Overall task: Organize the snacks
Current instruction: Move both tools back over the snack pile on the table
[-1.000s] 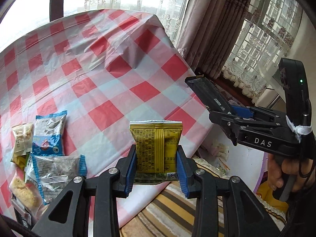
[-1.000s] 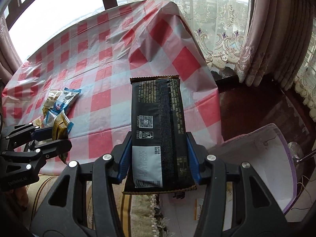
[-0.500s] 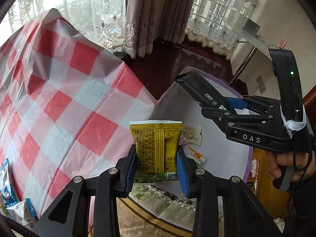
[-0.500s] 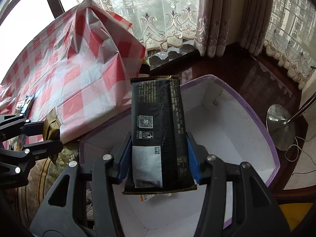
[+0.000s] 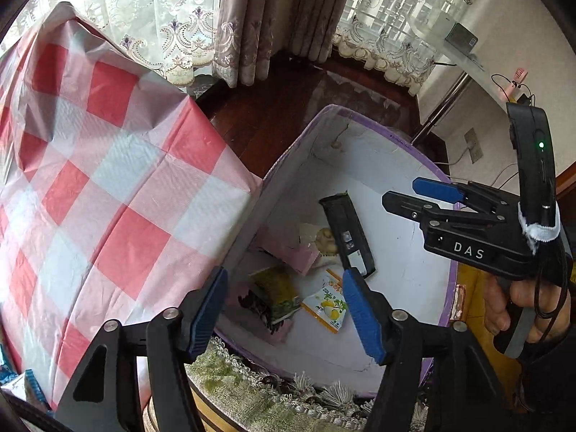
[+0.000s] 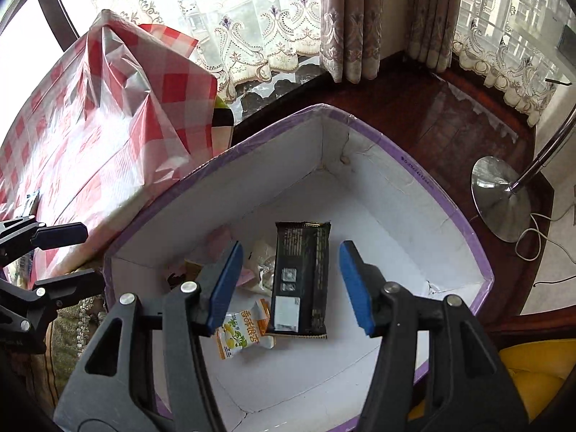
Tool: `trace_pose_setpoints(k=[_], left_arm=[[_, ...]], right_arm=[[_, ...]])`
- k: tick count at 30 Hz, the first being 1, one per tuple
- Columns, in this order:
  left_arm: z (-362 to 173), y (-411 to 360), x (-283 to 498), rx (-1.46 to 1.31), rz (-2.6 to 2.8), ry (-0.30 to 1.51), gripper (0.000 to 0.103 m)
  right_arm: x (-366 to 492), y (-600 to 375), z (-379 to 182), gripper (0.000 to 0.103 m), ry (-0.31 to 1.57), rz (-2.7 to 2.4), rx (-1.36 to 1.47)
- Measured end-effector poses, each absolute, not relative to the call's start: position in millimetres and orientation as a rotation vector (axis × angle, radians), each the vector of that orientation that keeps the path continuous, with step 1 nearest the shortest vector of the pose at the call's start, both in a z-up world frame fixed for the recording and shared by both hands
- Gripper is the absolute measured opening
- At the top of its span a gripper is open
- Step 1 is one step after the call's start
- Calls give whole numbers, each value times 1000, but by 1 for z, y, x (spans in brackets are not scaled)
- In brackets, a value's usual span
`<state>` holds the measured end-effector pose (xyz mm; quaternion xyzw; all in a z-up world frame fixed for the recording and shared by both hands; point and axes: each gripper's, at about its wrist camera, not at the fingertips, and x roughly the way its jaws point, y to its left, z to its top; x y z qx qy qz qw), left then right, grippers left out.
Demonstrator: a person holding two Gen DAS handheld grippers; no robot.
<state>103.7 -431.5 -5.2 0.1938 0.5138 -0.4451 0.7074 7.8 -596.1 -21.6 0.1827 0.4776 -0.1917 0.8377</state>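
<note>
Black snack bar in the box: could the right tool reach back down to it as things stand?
Probably yes. The right tool, jaws opening and empty, hangs right above the black snack bar in the open-topped box; nothing covers it.

snacks in the box, both grippers above it

the box (image 6: 446,212) stands on the floor just beside the draped table (image 5: 90,180), whose cloth hangs against the box's left wall. inside the box, the long bar packet (image 6: 300,280) lies on the bottom near the middle; left of it and touching lies a small fruit packet (image 6: 243,329), and further left, toward the table-side wall, a heap of other packets (image 5: 277,291). the left gripper (image 5: 284,309) hangs over the box's near left part, the right gripper (image 6: 291,284) over its middle above the bar packet, neither touching any packet. beyond the box, a lamp base (image 6: 500,198) stands on the floor to its right.
</note>
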Motion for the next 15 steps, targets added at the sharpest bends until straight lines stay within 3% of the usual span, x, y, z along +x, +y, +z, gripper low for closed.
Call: trace_pose_setpoints(k=[9, 12, 15], left_arm=[[30, -385, 121, 332, -727, 952, 73], [46, -366, 117, 340, -682, 819, 83], [56, -348, 118, 383, -567, 736, 84]], right_arm=[[24, -567, 10, 71, 938, -356, 297], [32, -552, 22, 78, 911, -334, 268], [42, -534, 33, 79, 897, -322, 222]])
